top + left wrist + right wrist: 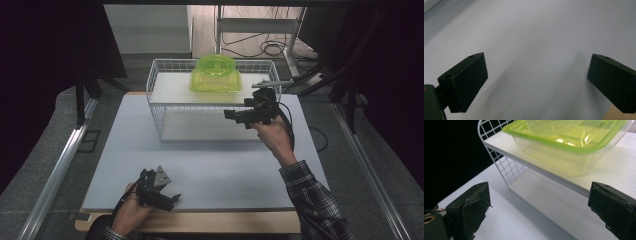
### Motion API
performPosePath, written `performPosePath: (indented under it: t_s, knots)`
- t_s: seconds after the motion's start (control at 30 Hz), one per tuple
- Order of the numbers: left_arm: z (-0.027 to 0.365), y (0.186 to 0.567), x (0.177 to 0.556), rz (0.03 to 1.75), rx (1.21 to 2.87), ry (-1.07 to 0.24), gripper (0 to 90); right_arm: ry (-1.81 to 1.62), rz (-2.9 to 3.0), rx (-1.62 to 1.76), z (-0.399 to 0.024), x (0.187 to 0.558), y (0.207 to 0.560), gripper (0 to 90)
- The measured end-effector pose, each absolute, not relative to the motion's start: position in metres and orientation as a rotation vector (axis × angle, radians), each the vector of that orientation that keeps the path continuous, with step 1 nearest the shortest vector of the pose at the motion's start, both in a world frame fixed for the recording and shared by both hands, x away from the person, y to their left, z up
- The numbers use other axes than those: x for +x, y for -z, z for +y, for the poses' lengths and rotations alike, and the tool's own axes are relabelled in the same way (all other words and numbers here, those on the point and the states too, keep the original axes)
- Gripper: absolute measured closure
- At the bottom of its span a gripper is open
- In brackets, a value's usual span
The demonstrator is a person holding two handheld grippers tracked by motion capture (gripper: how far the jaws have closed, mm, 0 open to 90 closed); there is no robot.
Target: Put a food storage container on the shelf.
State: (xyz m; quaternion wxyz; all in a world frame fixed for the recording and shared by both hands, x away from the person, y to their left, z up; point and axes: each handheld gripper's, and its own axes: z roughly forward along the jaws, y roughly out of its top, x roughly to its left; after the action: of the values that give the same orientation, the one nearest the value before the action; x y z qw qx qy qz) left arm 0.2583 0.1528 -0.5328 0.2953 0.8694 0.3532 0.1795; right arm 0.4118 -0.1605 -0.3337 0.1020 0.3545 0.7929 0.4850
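Note:
A yellow-green see-through plastic container [216,75] with a lid and a bowl-shaped piece on top sits on the upper shelf of a white wire rack [159,107] at the back of the table. My right gripper [238,110] hovers at the rack's front right, pointing left toward it, open and empty. In the right gripper view the container [564,147] lies ahead and above the open right gripper [539,207], and the rack's wire side [499,162] is at the left. My left gripper [170,201] rests near the front edge, open. The left gripper [536,80] has bare table between its jaws.
The white tabletop [210,170] spreads between the rack and the front edge. The rack's lower shelf [200,130] holds nothing. A metal rail [55,170] runs along the floor at the left. Cables [270,47] and a frame stand behind the table.

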Motion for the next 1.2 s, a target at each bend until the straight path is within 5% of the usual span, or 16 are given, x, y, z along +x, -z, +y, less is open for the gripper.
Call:
performPosePath:
  t_s: [1.2]
  knots:
    - [0.152,0.534,0.259,0.961,2.289,-0.494,2.1,-1.311,2.304,1.022,-0.192,0.372,0.395,0.0]
